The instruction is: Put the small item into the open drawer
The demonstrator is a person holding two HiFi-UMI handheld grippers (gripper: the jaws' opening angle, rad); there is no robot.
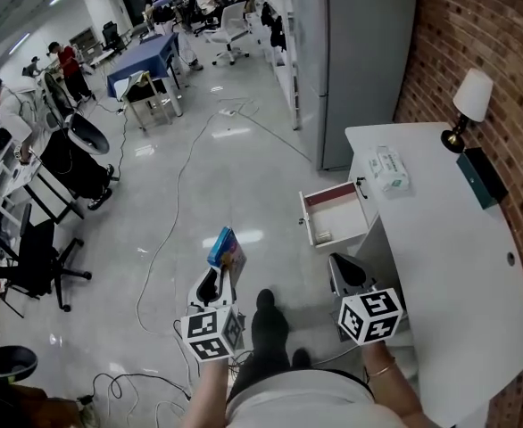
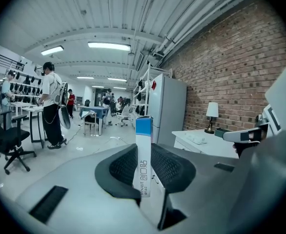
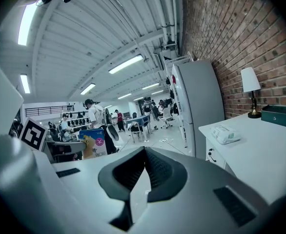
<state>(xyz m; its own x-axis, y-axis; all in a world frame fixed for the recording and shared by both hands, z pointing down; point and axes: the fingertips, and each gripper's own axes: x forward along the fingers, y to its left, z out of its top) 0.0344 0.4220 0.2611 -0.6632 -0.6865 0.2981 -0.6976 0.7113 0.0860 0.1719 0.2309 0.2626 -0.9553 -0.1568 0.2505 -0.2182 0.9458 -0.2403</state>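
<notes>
Box (image 1: 226, 250) upright in left gripper (image 1: 213, 282).

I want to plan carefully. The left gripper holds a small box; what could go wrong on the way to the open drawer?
The box sticks out past the jaws of the left gripper, so it may tilt or slip. The drawer lies on the side of the right gripper; the grippers might collide.
</notes>
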